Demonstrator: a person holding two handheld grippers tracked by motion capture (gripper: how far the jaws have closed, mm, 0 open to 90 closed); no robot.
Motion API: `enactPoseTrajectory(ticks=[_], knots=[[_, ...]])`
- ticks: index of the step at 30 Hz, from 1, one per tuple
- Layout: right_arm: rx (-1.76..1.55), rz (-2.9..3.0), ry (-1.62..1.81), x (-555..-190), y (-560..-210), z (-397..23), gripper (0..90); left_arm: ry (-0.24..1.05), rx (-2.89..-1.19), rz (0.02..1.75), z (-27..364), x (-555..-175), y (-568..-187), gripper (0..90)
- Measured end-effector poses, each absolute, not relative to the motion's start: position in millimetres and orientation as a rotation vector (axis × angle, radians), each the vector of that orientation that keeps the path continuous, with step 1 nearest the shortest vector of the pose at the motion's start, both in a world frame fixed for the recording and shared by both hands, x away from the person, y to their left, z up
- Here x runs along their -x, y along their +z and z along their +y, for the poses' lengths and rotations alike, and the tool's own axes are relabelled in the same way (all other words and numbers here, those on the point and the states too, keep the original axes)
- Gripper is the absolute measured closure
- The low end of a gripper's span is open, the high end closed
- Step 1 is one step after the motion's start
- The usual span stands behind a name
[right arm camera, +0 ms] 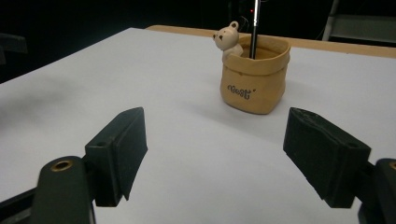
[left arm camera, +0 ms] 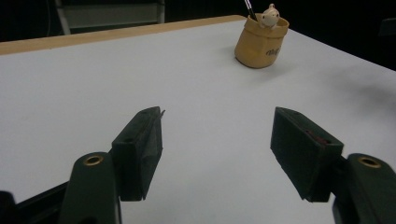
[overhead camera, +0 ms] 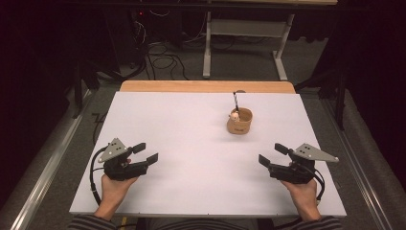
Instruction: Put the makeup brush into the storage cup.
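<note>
A tan sack-shaped pot (overhead camera: 239,121) stands right of centre on the white table (overhead camera: 191,139). A small bear figure (overhead camera: 234,115) peeks over its rim and a dark pen (overhead camera: 235,100) stands upright in it. The pot (left arm camera: 260,41) lies far ahead in the left gripper view. It (right arm camera: 254,79) is closer in the right gripper view, with the bear (right arm camera: 229,41) and pen (right arm camera: 254,25). My left gripper (overhead camera: 145,153) rests open at the front left with nothing between its jaws. My right gripper (overhead camera: 272,155) is open and empty at the front right.
The table's wooden far edge (overhead camera: 207,86) shows behind the white top. Beyond it stand a desk frame (overhead camera: 244,33) and cables (overhead camera: 163,60) on the floor. A metal rail (overhead camera: 48,163) runs along the left side.
</note>
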State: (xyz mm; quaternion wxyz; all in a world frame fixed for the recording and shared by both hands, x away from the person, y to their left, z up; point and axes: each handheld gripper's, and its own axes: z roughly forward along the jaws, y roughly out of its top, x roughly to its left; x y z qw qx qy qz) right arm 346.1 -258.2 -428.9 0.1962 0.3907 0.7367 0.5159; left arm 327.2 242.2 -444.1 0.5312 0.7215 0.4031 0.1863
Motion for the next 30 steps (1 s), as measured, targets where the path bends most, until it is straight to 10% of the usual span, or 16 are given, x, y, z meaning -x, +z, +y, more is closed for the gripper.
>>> enactPoseTrajectory(ticks=[30], knots=[[-1.106,2.047,1.430,-343.3,-445.2,-261.0,23.4,0.424,-1.729,0.977,243.8,-329.1,-446.2,34.3]])
